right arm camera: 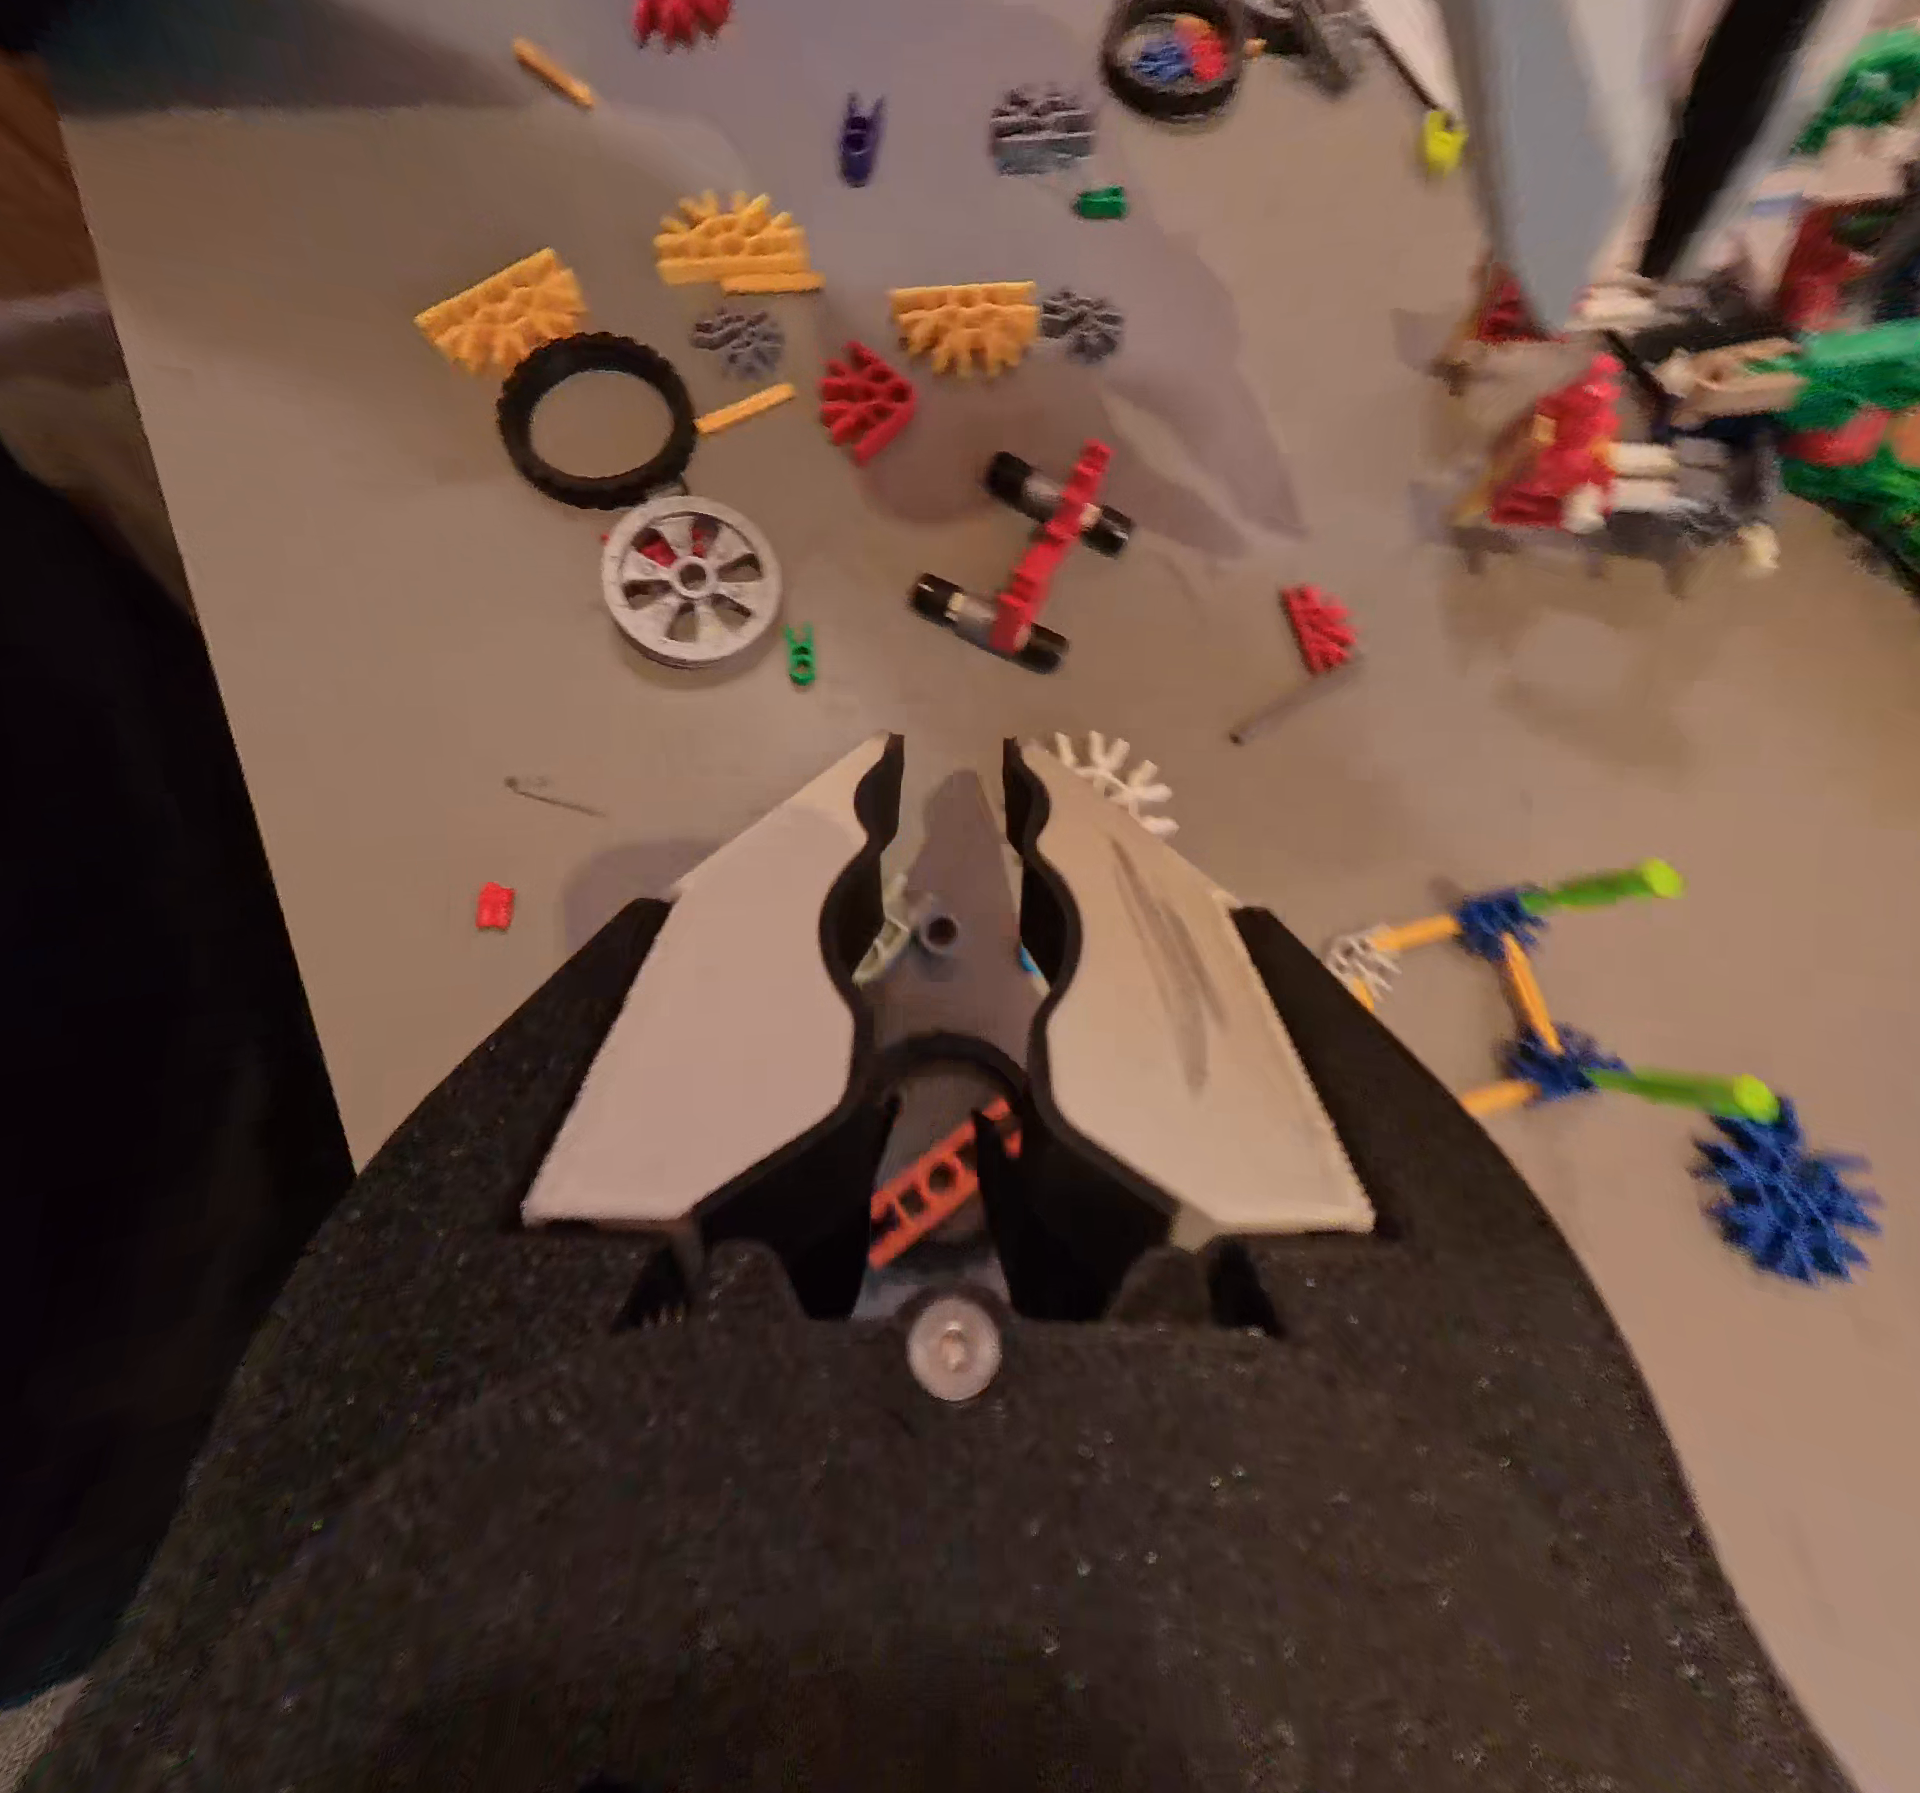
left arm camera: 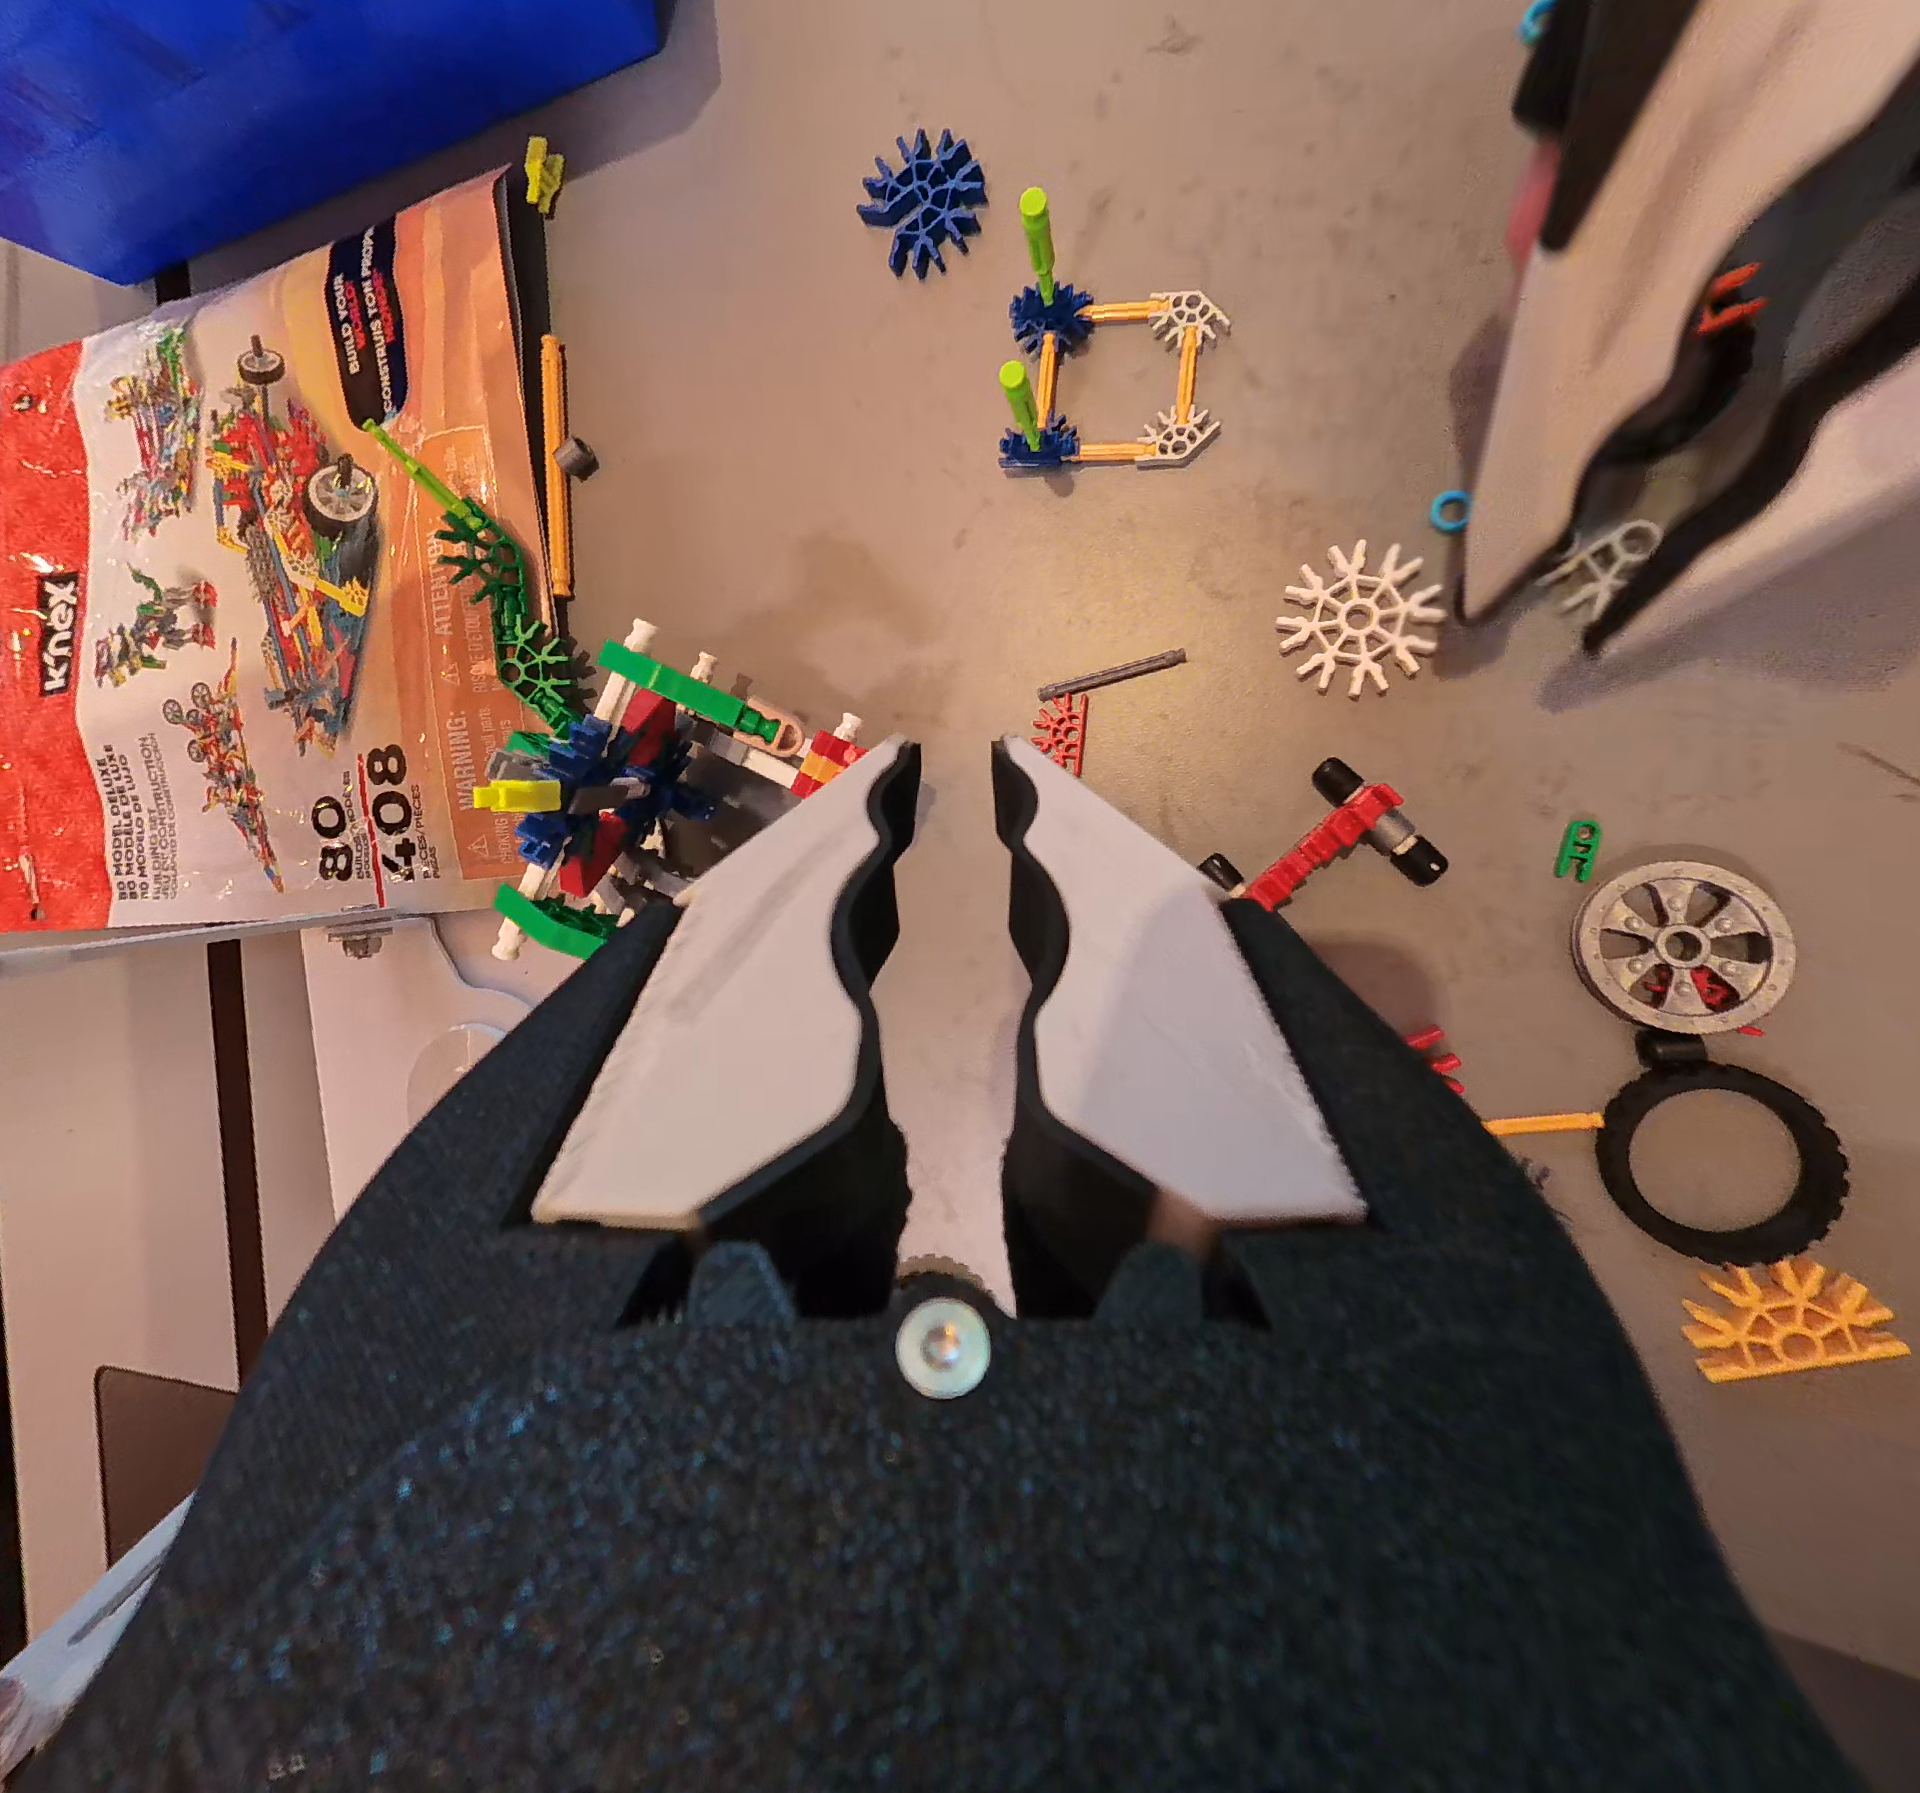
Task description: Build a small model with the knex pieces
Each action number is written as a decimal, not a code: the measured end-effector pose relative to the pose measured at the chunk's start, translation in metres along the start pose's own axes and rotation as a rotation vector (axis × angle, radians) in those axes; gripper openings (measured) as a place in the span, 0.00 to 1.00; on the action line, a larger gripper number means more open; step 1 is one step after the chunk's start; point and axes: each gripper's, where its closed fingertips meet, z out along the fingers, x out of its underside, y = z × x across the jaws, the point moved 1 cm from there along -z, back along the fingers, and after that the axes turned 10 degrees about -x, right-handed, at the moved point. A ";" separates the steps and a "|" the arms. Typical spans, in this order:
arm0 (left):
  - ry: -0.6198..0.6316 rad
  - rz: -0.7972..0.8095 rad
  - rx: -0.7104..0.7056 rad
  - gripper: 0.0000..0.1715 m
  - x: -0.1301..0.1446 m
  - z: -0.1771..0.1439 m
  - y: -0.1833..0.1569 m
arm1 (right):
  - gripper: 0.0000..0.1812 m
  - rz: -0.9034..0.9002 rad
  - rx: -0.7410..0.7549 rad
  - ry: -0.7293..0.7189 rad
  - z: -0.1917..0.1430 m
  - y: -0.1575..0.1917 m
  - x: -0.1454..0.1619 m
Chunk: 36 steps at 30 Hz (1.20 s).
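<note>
- The left gripper (left arm camera: 954, 756) hangs over a bare patch of the grey tabletop (left arm camera: 831, 517). Its jaws are a little apart and there is nothing between them.
- Just past its tips lie a small red piece (left arm camera: 1065, 727) and a thin grey stick (left arm camera: 1112, 675), close to each other.
- Right beside its left finger sits a messy toy model (left arm camera: 644, 787) made of green, blue, red and white parts. It is the nearest thing crowding that side.
- Just beside its right finger lies a red bar (left arm camera: 1340, 829) with black ends.
- Farther right are a grey wheel (left arm camera: 1683, 948), a black tyre (left arm camera: 1720, 1161) and a yellow fan piece (left arm camera: 1792, 1322).
- The right gripper (right arm camera: 951, 756) is up off the tabletop. Its jaws pinch a white piece (left arm camera: 1605, 554) near the tips.
- An orange piece (right arm camera: 935, 1193) sits deeper between its fingers. I cannot tell if it is squeezed or just resting there.
- A white snowflake piece (left arm camera: 1359, 619) lies flat on the tabletop, near the right gripper's tips.
- Between the two grippers and farther out stands a square frame (left arm camera: 1117, 307) of orange sticks, with two green pegs pointing up from its blue corners.
- A loose blue snowflake piece (left arm camera: 925, 200) lies just beyond the frame.
- By the tabletop's left edge lie a picture bag (left arm camera: 260, 600) and, beyond it, a blue box (left arm camera: 312, 29).
</note>
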 end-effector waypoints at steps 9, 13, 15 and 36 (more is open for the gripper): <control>-0.003 0.006 -0.002 0.07 -0.001 -0.002 0.000 | 0.10 -0.070 -0.109 0.106 0.044 0.027 -0.005; -0.004 0.007 0.001 0.07 -0.001 -0.001 -0.001 | 0.05 -0.080 -0.099 0.139 0.050 0.026 -0.003; -0.002 0.009 0.001 0.07 0.000 -0.001 -0.001 | 0.03 -0.079 -0.089 0.140 0.050 0.024 -0.003; -0.012 0.006 -0.007 0.07 -0.001 0.001 0.001 | 0.03 -0.012 0.009 -0.025 0.007 -0.006 -0.012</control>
